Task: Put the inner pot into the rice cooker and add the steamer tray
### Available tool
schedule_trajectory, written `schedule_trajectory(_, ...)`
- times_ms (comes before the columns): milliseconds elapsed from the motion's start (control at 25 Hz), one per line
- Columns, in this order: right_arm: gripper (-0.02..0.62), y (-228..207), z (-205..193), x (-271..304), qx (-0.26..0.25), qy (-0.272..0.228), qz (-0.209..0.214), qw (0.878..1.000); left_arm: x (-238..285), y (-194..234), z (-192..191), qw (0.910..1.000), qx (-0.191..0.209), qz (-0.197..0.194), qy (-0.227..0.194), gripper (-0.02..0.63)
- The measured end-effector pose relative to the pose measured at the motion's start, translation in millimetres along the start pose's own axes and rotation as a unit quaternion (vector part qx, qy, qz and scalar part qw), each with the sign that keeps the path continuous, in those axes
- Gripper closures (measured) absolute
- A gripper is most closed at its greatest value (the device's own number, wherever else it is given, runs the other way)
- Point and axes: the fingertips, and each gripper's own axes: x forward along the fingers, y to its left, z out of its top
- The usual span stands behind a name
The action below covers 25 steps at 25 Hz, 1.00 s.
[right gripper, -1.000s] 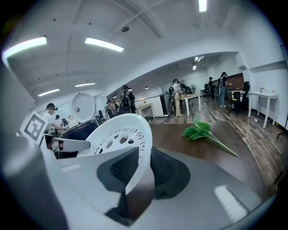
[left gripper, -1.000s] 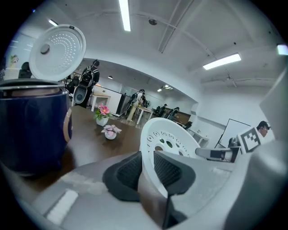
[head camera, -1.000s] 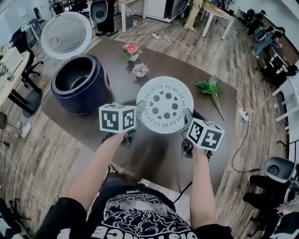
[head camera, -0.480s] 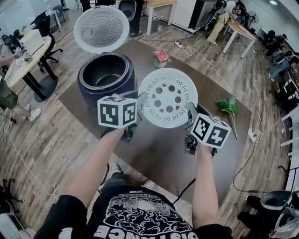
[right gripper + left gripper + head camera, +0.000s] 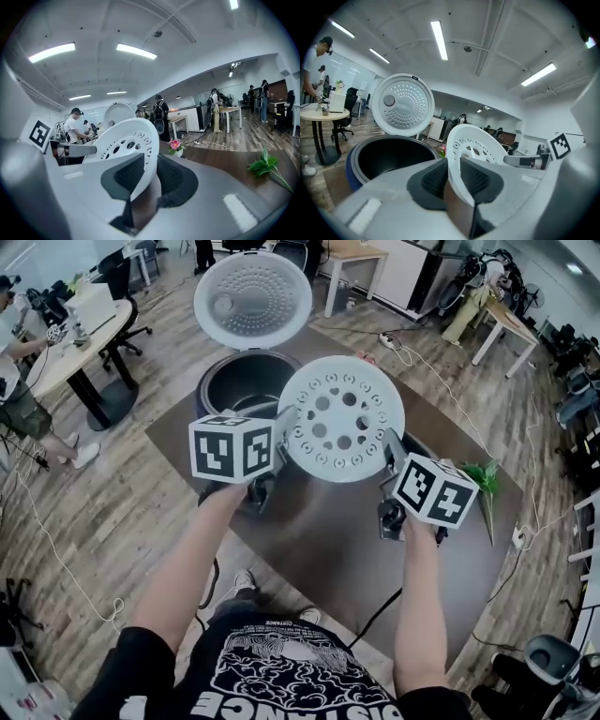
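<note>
Over the brown surface (image 5: 328, 549), clamping the round steamer tray (image 5: 341, 418) by left and right rims with left hand-held gripper (image 5: 281, 427) and right hand-held gripper (image 5: 386, 448), holed face up, overlapping the near-right edge of the open rice cooker (image 5: 234, 382).

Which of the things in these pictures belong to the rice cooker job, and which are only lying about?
In the job:
- steamer tray, gripped at its rim by the left gripper and the right gripper
- rice cooker, with its lid open

Lying about:
- green leafy sprig
- pink flowers in a small pot
- round table
</note>
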Motion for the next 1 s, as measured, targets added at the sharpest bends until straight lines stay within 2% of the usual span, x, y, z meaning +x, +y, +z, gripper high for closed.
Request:
schedule_trajectory(320,0.508,52.7,10.9,39.6,-0.014,-0.001,0.045,0.999,-27.2,53.8,20.6,0.999,-0.009,0.037,-0.024,0.519)
schedule_trajectory(600,0.508,112.2,11.8,89.2,-0.018,0.005,0.069,0.997,-51.4,121.8,39.8,0.9975,-0.013,0.057,-0.039,0.52)
schedule_trajectory(1000,0.505,130.5,6.4,110.0,-0.011,0.012,0.081,0.997,-57.9,146.0,47.1,0.9961,-0.018,0.073,-0.047,0.523)
